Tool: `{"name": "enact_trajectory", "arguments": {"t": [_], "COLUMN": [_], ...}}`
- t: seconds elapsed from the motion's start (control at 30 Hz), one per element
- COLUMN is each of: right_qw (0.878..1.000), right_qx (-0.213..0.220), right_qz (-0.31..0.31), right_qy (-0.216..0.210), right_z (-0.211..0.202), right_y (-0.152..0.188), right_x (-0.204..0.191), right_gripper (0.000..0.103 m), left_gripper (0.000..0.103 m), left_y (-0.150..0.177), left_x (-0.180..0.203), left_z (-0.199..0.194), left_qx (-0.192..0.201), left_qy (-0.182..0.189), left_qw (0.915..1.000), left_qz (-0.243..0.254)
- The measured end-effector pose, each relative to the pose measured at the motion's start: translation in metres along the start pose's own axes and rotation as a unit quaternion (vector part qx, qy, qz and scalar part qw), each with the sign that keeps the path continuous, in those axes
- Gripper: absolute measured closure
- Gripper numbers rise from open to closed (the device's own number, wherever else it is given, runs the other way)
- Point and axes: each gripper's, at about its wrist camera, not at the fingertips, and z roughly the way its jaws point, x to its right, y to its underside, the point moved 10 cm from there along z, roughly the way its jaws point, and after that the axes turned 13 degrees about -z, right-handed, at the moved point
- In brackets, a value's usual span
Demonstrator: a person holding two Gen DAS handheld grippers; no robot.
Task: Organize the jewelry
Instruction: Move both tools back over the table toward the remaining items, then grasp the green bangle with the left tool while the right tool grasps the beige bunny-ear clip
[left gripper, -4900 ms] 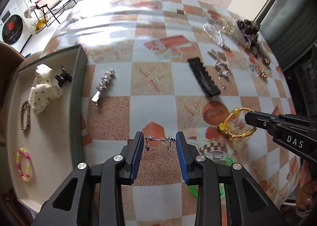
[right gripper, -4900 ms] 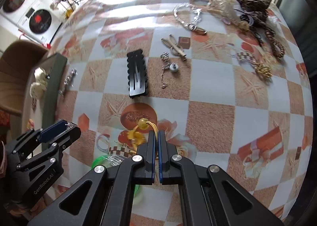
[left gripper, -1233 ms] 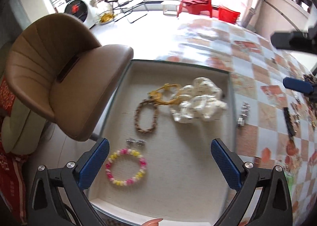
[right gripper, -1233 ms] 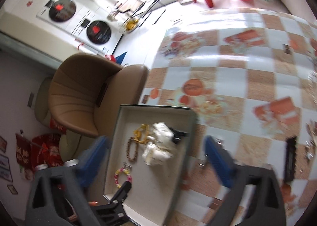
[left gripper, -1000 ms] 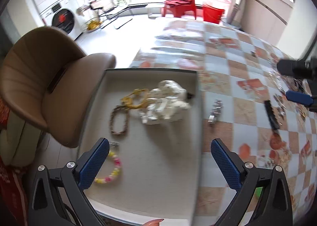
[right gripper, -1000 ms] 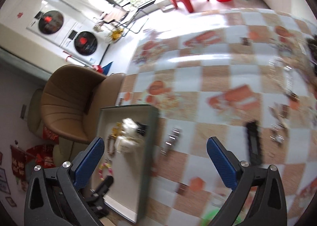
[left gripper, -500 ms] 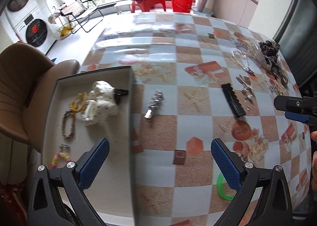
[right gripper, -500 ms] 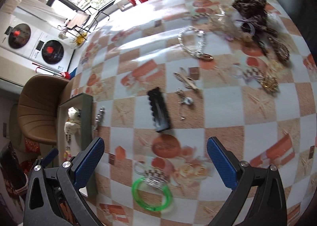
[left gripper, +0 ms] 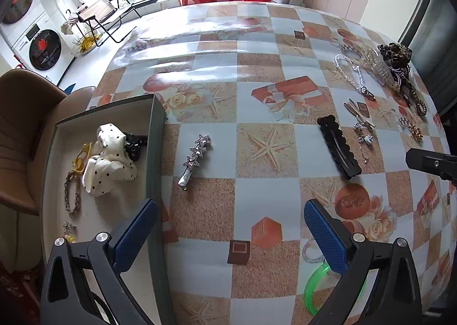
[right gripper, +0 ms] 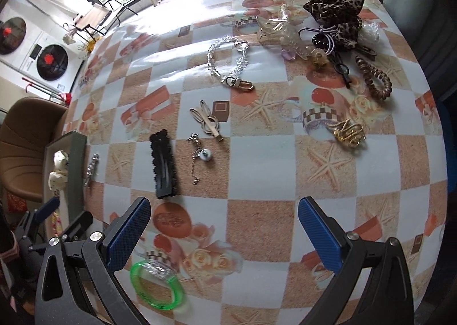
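Note:
My left gripper (left gripper: 230, 216) hovers open and empty over the table beside the grey tray (left gripper: 155, 136). The tray holds a white dotted scrunchie (left gripper: 110, 159), a yellow bracelet (left gripper: 81, 155), a braided bracelet (left gripper: 71, 193) and a small silver piece (left gripper: 69, 228). On the cloth lie a silver star clip (left gripper: 195, 155), a black hair clip (left gripper: 338, 146) and a green bangle (left gripper: 312, 286). My right gripper (right gripper: 224, 220) is open and empty above the black hair clip (right gripper: 163, 162), green bangle (right gripper: 155, 285), silver pendant chain (right gripper: 200, 155) and bunny clip (right gripper: 207, 121).
A crystal chain (right gripper: 231, 59), gold clip (right gripper: 348, 132), spiral hair tie (right gripper: 372, 78) and leopard scrunchie (right gripper: 338, 11) crowd the far right of the table. A brown chair (left gripper: 22, 139) stands left of the tray. The right gripper's finger (left gripper: 428, 161) shows at the left view's right edge.
Both grippers had carried pieces to the tray and let them go there. Since then both have swung back right over the table, open, and dropped a little lower.

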Motion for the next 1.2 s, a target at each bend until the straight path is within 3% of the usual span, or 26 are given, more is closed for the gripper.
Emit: {"name": "enact_trajectory", "arguments": {"t": [0.2, 0.47, 0.57, 0.77, 1.07, 1.1, 1.13, 1.17, 1.2], "right_qw": [0.999, 0.997, 0.997, 0.993, 0.979, 0.979, 0.979, 0.978, 0.978], "right_qx": [-0.007, -0.024, -0.026, -0.027, -0.011, -0.007, -0.005, -0.004, -0.003], "right_qz": [-0.030, -0.068, -0.077, -0.116, -0.186, -0.189, -0.189, -0.190, -0.188], "right_qy": [0.027, 0.020, 0.013, 0.024, 0.082, 0.078, 0.079, 0.083, 0.084], "right_z": [0.013, 0.035, 0.043, 0.051, 0.060, 0.060, 0.060, 0.059, 0.061], "right_y": [-0.008, -0.028, -0.036, -0.047, -0.060, -0.060, -0.062, -0.062, -0.064], "right_x": [0.011, 0.012, 0.010, 0.000, -0.015, -0.018, -0.019, -0.020, -0.023], "right_gripper": [0.001, 0.037, 0.044, 0.050, 0.056, 0.060, 0.074, 0.089, 0.094], "left_gripper": [0.000, 0.000, 0.000, 0.000, 0.000, 0.000, 0.000, 0.004, 0.013], "left_y": [-0.002, 0.009, 0.013, 0.028, 0.070, 0.076, 0.080, 0.083, 0.086], "left_x": [0.029, 0.072, 0.080, 0.078, 0.062, 0.060, 0.059, 0.057, 0.054], "left_z": [0.007, 0.018, 0.022, 0.019, 0.004, 0.004, 0.004, 0.004, 0.005], "left_qx": [-0.017, -0.032, -0.035, -0.038, -0.045, -0.049, -0.053, -0.056, -0.061], "left_qy": [0.043, 0.077, 0.078, 0.076, 0.066, 0.064, 0.064, 0.064, 0.061], "left_qw": [0.9989, 0.9959, 0.9954, 0.9950, 0.9948, 0.9948, 0.9947, 0.9948, 0.9949], "left_qz": [0.007, 0.037, 0.043, 0.053, 0.062, 0.063, 0.060, 0.056, 0.052]}}
